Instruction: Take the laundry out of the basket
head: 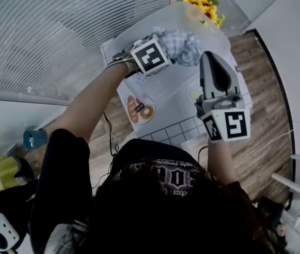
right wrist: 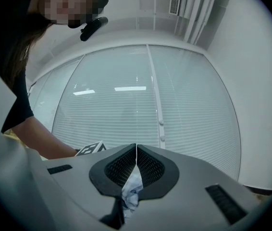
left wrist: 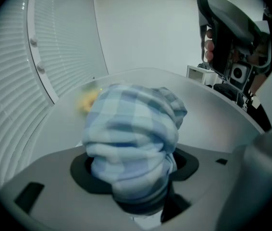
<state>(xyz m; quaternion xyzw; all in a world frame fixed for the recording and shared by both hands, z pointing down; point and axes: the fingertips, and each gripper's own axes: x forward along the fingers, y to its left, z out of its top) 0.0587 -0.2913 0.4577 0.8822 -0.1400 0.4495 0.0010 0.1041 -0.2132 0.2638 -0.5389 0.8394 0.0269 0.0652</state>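
My left gripper (head: 167,51) is shut on a bunched blue-and-white checked cloth (head: 186,45), which it holds up over the white table (head: 166,89). In the left gripper view the cloth (left wrist: 132,137) fills the space between the jaws (left wrist: 136,179) and hides the pads. To its right, my right gripper (head: 210,57) points away from me, close to the cloth's edge. Its jaws (right wrist: 136,150) meet at the tips. A pale scrap of cloth (right wrist: 132,192) shows in the gap lower down; I cannot tell whether it is pinched there. A white gridded thing (head: 175,131), perhaps the basket, lies just below me.
Yellow sunflowers (head: 205,7) stand at the table's far end. A printed mat or tray with doughnut pictures (head: 139,111) lies at the near left. Window blinds (head: 60,36) run along the left, with wood floor (head: 269,89) to the right.
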